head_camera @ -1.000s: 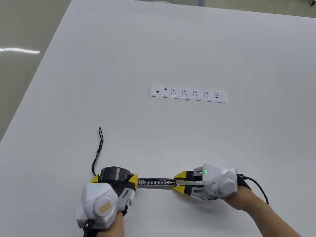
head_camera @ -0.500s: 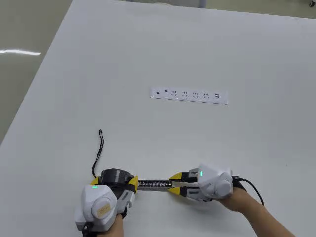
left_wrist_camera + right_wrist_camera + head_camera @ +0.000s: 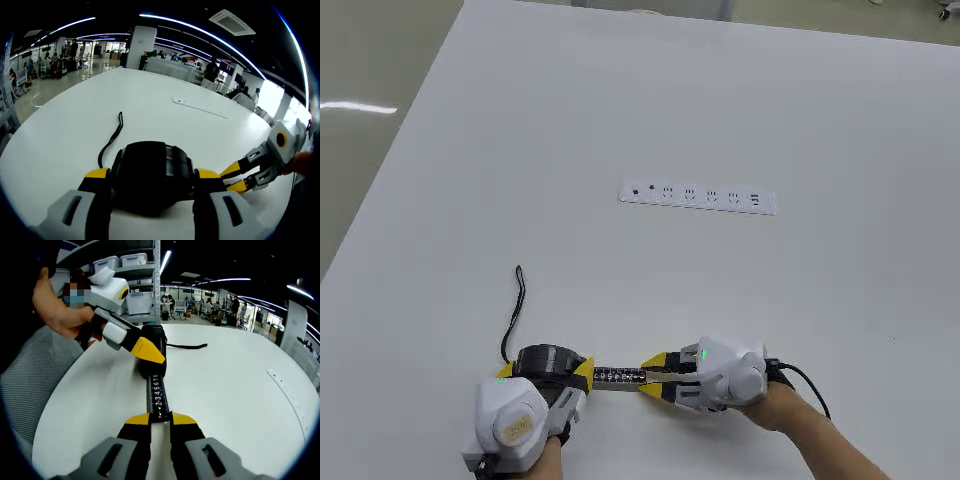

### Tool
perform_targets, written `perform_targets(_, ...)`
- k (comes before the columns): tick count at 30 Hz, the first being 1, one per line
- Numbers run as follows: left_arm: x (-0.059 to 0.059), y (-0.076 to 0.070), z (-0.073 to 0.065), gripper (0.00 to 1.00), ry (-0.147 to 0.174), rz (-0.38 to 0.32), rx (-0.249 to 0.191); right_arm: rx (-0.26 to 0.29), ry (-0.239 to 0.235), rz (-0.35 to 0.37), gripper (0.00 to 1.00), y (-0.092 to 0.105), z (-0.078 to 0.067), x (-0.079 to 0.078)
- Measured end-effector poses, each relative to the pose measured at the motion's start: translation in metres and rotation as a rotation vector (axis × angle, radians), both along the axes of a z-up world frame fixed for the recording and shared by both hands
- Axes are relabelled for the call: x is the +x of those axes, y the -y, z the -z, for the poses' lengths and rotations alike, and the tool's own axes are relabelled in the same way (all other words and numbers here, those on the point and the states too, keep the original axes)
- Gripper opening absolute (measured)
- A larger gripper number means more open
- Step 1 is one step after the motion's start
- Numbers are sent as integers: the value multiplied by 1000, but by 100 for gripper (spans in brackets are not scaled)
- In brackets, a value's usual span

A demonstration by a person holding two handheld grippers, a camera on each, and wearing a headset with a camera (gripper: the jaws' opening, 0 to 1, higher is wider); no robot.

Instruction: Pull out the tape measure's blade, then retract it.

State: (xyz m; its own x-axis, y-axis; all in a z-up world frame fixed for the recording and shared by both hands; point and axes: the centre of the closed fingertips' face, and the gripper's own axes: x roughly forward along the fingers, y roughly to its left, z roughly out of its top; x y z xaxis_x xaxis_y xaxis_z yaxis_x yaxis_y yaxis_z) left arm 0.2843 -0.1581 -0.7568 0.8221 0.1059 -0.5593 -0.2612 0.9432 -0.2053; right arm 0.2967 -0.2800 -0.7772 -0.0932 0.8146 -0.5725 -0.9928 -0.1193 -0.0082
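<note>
A black tape measure [image 3: 548,357] lies near the table's front edge, its strap [image 3: 514,305] trailing away across the table. My left gripper [image 3: 546,372] is shut on the case [image 3: 150,162], one yellow-tipped jaw on either side. A short length of blade [image 3: 618,377] runs right from the case. My right gripper [image 3: 654,378] is shut on the blade's end [image 3: 156,390], with a few numbered centimetres showing between its tips and the case [image 3: 153,347]. The blade lies low over the table.
A white power strip [image 3: 697,196] lies flat at mid-table, well beyond the grippers. The white table [image 3: 770,90] stretches wide all round, its left edge [image 3: 380,195] dropping to the floor. A cable [image 3: 800,378] trails from the right gripper.
My right gripper has moved left toward the case while holding the blade's end, and the exposed blade has grown shorter. The left gripper and case have stayed put.
</note>
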Motion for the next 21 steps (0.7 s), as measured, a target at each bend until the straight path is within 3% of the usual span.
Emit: perform_targets(21,0,0,0,63,-1,-1,-19,19,-7,-19,11,-23,0,-5)
